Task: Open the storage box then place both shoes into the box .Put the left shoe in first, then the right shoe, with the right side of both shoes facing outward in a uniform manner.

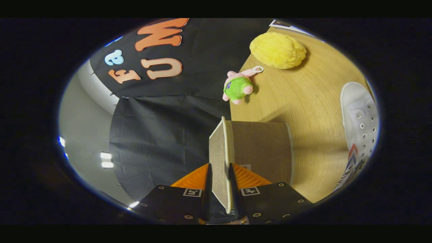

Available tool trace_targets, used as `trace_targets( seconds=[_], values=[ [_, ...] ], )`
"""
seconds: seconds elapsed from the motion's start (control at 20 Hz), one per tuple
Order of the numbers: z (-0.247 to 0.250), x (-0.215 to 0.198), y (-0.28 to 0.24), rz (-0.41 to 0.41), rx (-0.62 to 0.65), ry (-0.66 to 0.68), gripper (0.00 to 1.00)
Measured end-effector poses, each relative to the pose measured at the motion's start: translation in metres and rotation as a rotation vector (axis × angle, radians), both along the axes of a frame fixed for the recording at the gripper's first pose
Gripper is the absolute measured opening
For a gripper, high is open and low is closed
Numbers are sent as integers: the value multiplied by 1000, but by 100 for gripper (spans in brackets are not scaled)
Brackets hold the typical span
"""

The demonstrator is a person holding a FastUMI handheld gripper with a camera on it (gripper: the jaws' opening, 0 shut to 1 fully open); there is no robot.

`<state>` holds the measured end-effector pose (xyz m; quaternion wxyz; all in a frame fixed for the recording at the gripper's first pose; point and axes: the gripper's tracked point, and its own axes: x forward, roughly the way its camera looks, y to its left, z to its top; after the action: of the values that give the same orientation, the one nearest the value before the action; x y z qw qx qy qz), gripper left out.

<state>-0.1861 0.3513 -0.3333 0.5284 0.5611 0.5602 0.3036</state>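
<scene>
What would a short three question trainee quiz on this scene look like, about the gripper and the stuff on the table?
1. True or false: the gripper is shut on the box lid.
2. Which lies nearest the white shoe? A) yellow plush B) pink and green toy C) box lid
3. Fill in: the toys rest on a ____ table.

Key: 1 true, both fingers press on the lid's panel, which stands between them. 2 A. 3 wooden.

Dim, fisheye-warped at the rim, soft shadows on the table (303, 101).
</scene>
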Motion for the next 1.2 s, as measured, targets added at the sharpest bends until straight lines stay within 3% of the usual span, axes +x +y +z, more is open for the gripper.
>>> trace_targets(
  seconds=[0.15,0.35,0.5,0.9,1.2],
  values=[
    [1,-12,12,76,-40,-14,28],
    [22,-14,23,158,-72,-74,11],
    [46,-7,29,177,-64,-133,4],
    [119,19,75,178,18,-224,5],
    [156,24,149,257,7,-309,7]
  ],
)
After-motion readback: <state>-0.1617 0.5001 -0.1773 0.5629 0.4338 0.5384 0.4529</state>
